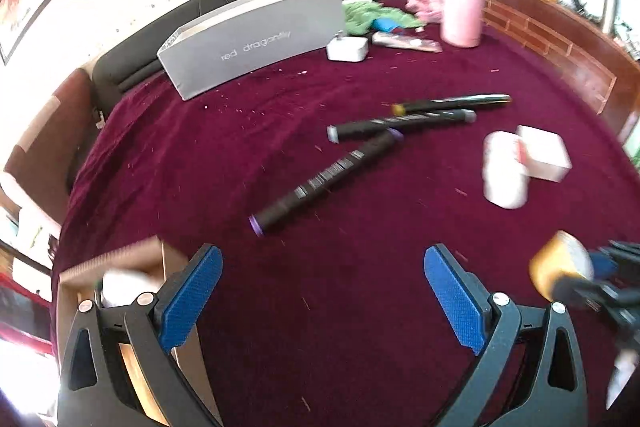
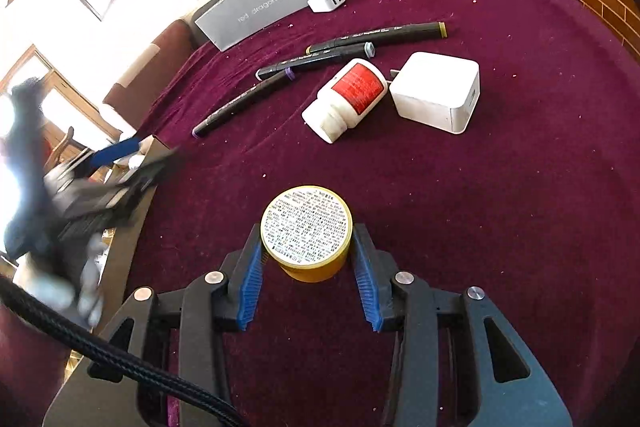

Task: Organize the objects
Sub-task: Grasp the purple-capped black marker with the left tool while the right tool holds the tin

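Clamping the right gripper (image 2: pixel 307 261) on the yellow tin (image 2: pixel 307 239) by its round sides, above the maroon cloth (image 2: pixel 520 227); likely light, rigid, slick. Hovering with the left gripper (image 1: pixel 323 281) spread wide, empty. Lying at 12 o'clock: pill bottle (image 2: pixel 346 99), white charger (image 2: pixel 438 91), markers (image 2: pixel 320 59). Sitting at 9 o'clock: cardboard box (image 1: pixel 116 259), unobstructed.

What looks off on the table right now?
White pill bottle lies tipped on its side against the white charger cube. Three markers lie scattered at angles. Light crumbs speckle the maroon cloth.
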A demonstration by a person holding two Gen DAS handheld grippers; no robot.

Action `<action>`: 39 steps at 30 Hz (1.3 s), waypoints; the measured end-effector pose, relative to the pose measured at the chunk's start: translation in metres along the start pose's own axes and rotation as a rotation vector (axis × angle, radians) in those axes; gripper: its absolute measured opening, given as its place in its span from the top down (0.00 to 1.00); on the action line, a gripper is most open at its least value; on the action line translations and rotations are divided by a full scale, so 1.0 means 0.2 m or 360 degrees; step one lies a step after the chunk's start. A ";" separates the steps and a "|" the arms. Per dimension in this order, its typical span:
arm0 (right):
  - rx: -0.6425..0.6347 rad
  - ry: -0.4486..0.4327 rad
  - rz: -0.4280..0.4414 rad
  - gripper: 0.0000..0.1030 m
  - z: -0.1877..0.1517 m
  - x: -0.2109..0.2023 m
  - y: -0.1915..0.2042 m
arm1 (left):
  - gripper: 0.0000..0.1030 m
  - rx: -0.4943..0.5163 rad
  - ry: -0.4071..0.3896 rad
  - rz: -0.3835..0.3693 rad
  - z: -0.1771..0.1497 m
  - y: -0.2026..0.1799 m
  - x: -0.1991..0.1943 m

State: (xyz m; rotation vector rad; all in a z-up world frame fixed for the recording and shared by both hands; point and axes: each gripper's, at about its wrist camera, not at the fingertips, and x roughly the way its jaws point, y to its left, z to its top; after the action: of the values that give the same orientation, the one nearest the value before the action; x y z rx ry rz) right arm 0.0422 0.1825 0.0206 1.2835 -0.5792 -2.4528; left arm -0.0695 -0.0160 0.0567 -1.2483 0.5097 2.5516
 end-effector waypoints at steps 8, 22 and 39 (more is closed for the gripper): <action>0.0053 -0.0002 0.0077 0.61 0.02 0.01 -0.04 | 0.07 0.0147 0.0051 0.0064 0.10 0.01 0.29; 0.0078 -0.0005 0.0105 0.61 0.02 0.01 -0.06 | 0.84 0.0121 0.0174 -0.0238 -0.04 -0.14 0.16; 0.0033 -0.0019 0.0107 0.52 0.00 0.00 -0.04 | 0.89 0.0075 0.0067 -0.0221 -0.08 -0.17 0.09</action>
State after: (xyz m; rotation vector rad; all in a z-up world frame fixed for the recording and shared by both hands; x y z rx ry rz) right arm 0.0410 0.1894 0.0174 1.2376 -0.6419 -2.4074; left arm -0.0567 0.0094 0.0264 -1.2768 0.4713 2.3899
